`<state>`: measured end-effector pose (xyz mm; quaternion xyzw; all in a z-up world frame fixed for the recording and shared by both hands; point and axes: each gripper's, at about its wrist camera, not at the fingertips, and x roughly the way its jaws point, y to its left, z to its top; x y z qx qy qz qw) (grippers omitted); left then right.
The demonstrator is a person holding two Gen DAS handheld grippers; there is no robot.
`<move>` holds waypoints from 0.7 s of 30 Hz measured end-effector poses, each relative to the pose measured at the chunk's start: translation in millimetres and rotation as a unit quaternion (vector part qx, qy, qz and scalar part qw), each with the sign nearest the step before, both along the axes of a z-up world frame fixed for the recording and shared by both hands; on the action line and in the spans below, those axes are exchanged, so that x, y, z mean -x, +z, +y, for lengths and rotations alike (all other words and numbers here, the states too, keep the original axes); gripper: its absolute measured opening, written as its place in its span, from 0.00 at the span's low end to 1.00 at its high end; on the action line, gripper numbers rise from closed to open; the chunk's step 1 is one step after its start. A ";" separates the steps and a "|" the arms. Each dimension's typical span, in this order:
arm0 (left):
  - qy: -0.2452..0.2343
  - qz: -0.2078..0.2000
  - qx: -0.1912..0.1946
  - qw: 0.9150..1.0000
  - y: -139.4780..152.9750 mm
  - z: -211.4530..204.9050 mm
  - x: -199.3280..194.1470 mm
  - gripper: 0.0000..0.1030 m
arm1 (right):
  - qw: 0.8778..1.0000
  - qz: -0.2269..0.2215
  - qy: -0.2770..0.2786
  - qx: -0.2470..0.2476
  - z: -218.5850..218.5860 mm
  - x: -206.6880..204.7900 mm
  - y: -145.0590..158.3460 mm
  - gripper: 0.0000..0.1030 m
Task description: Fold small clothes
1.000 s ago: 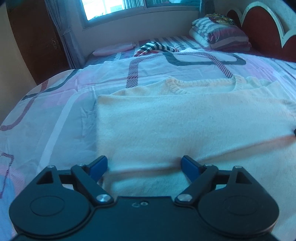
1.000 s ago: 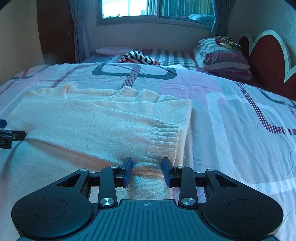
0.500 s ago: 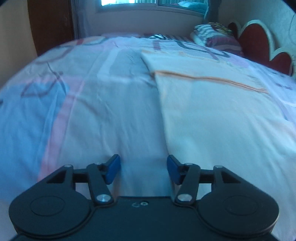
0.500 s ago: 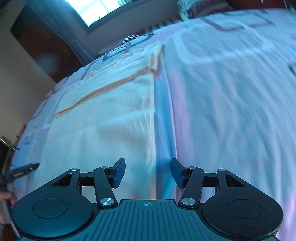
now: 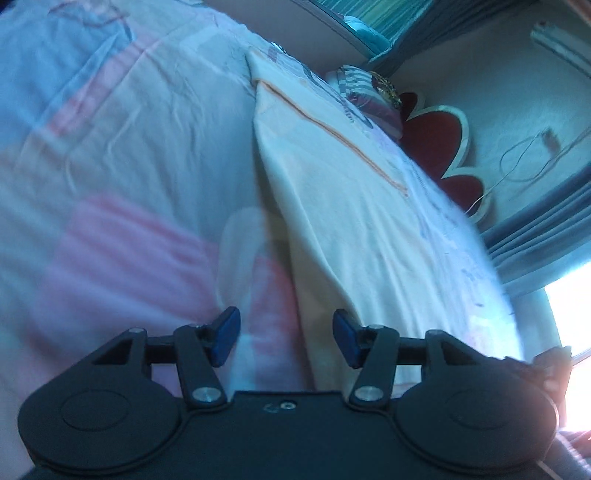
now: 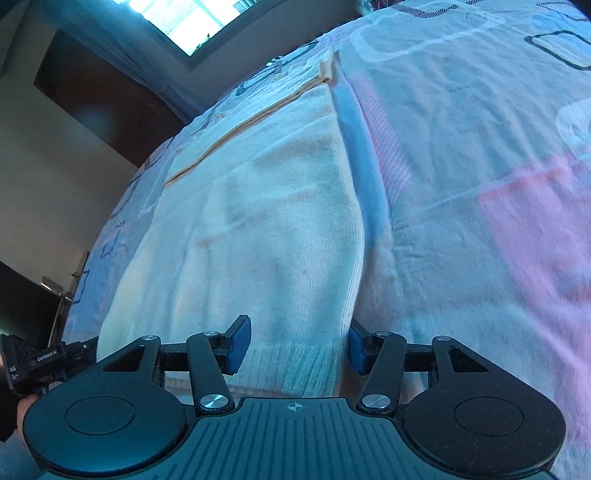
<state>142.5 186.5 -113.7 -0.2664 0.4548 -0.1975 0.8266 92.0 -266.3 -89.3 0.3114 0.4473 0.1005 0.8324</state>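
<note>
Two grippers sit at the bottom corners of a cream sweater on a bed.

The cream sweater (image 6: pixel 258 229) lies flat on the pink, blue and white bedsheet (image 6: pixel 480 184), running up toward 12 o'clock. The right gripper (image 6: pixel 299 343) is about half open, its jaws on either side of the ribbed hem corner; whether they press it cannot be told. The left gripper (image 5: pixel 284 341) is about half open too, over the sweater's other edge and the sheet, not squeezing. Striped pillows (image 5: pixel 369 99) and a red headboard (image 5: pixel 443 140) sit at 1 o'clock in the left view, with curtains (image 5: pixel 539 236) at 3. A bright window (image 6: pixel 184 18) shows at 11 in the right view. Nothing blocks the sweater. At 8 o'clock the other tool reads "GenRobot.AI" (image 6: pixel 48 356).
</note>
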 end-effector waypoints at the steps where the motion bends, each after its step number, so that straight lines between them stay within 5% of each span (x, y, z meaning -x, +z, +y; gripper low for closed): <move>1: 0.004 0.002 0.011 1.000 -1.7 1.7 1.1 0.51 | 1.000 -0.001 -0.003 -0.002 -1.7 -1.3 -0.8 0.51; 10: 0.046 0.004 0.083 0.995 -11.3 15.0 -0.5 0.52 | 1.000 0.003 -0.022 -0.019 -17.7 -3.8 -4.1 0.45; 13: 0.051 0.003 0.086 0.995 -11.4 15.3 -7.3 0.52 | 0.999 0.003 -0.025 -0.021 -16.0 -3.5 -6.4 0.45; 18: 0.011 0.005 0.032 0.999 -11.3 -9.7 -15.9 0.50 | 0.999 0.001 -0.030 -0.029 -15.3 -4.3 -9.9 0.45; 21: 0.013 0.009 0.044 0.999 -17.5 -14.8 -11.6 0.35 | 0.999 0.002 -0.030 -0.035 -15.4 -2.6 -12.0 0.35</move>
